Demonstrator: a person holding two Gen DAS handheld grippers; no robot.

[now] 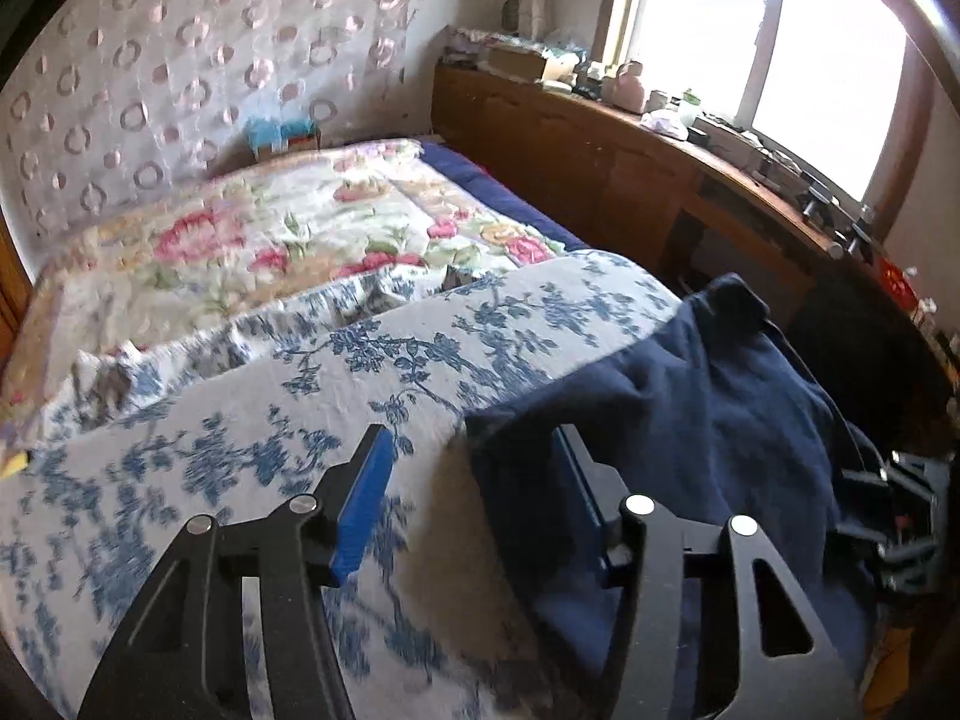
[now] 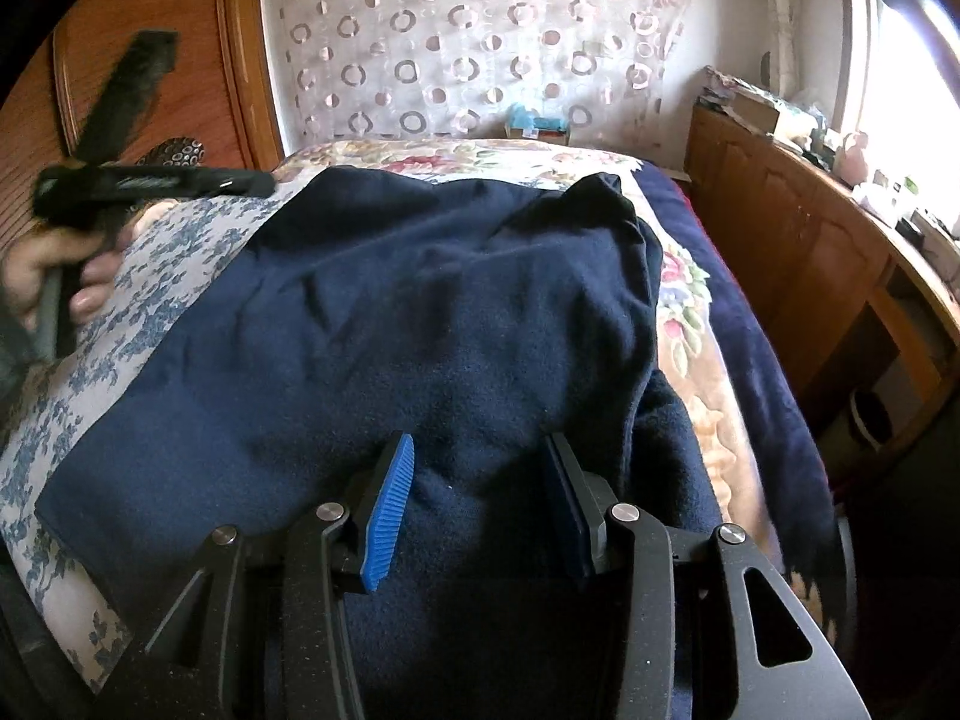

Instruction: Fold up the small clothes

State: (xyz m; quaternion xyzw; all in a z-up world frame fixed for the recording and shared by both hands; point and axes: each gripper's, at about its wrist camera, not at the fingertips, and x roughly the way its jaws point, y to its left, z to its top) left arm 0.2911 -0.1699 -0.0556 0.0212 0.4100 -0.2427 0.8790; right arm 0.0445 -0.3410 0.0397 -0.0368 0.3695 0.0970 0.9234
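Observation:
A dark navy fleece garment [image 2: 450, 276] lies spread on a white sheet with blue flowers [image 1: 270, 420], its far end rumpled. In the right wrist view my right gripper [image 2: 480, 441] hangs over the garment's near part. The cloth bulges up between its blue pads, and the left pad [image 2: 390, 510] shows its whole ribbed face. My left gripper [image 1: 471, 438] stands open at the garment's [image 1: 690, 390] left edge. Its left pad [image 1: 366, 498] is over bare sheet, and the navy cloth covers most of its right finger. A hand [image 2: 54, 276] holding the left tool shows blurred at the far left.
A pink-flowered quilt [image 1: 300, 222] covers the far half of the bed. A long wooden cabinet [image 1: 600, 144] with clutter on top runs along the right under a bright window [image 1: 810, 60]. A wooden wardrobe [image 2: 150, 0] stands at the left, and a curtain with circles [image 2: 480, 42] hangs behind.

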